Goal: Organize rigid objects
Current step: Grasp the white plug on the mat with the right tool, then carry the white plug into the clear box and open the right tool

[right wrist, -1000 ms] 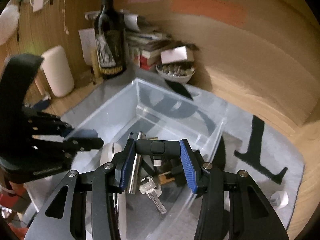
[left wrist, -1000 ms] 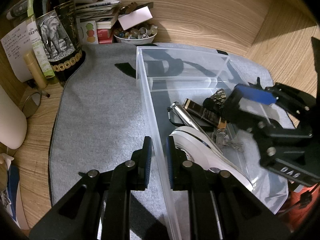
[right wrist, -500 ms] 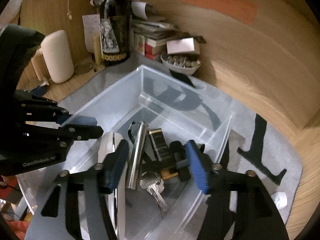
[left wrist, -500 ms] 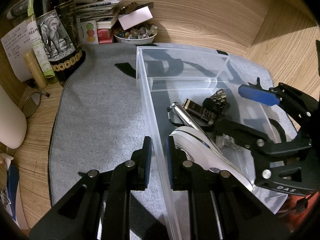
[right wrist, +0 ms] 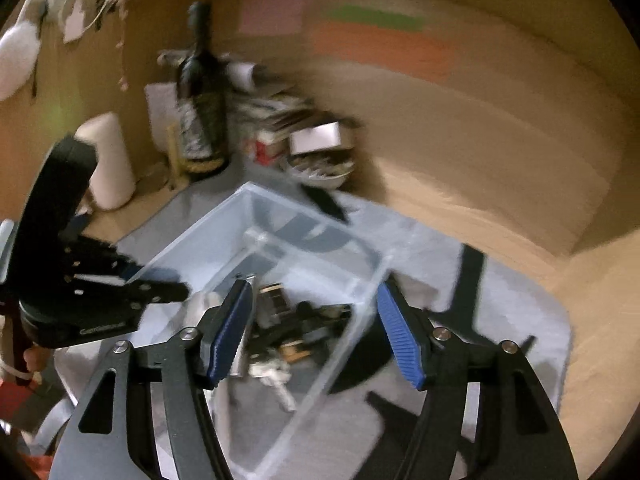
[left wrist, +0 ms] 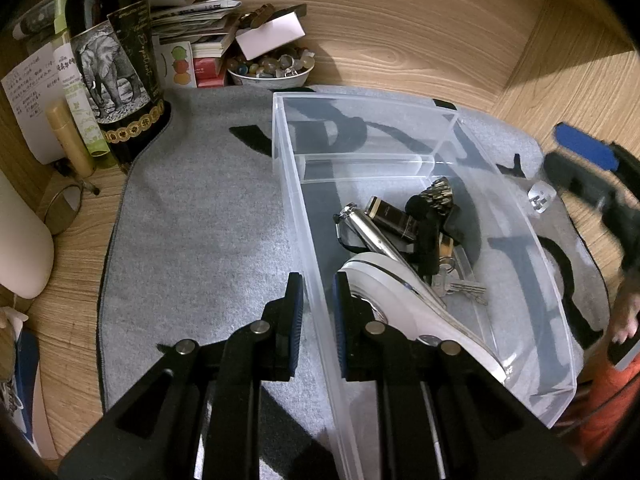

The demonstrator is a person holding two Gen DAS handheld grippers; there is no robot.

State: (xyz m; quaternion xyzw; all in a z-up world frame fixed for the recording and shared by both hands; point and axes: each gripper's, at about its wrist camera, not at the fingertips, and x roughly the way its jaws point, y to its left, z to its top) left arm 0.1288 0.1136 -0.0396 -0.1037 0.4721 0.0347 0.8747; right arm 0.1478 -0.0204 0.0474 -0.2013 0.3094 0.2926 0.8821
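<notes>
A clear plastic bin [left wrist: 400, 136] stands on a grey mat [left wrist: 192, 240]. Its near compartment holds a silver tube [left wrist: 368, 232], a black and gold case [left wrist: 394, 218], a black adapter [left wrist: 426, 240], keys [left wrist: 460, 286] and a white oval device [left wrist: 400, 292]. My left gripper [left wrist: 318, 304] is shut on the bin's left wall [left wrist: 296, 216]. My right gripper [right wrist: 316, 328] is open and empty, raised above the bin [right wrist: 280, 240]; that view is blurred. A small clear plug [left wrist: 540, 196] lies on the mat right of the bin.
A dark wine bottle [left wrist: 116, 60], a stack of books and papers [left wrist: 200, 36] and a bowl of stones [left wrist: 272, 68] stand at the back left against the wooden wall. A white cylinder [left wrist: 20, 248] stands at the far left.
My right gripper opened, dropped the black adapter into the bin, then lifted back and to the right. My left gripper has not moved.
</notes>
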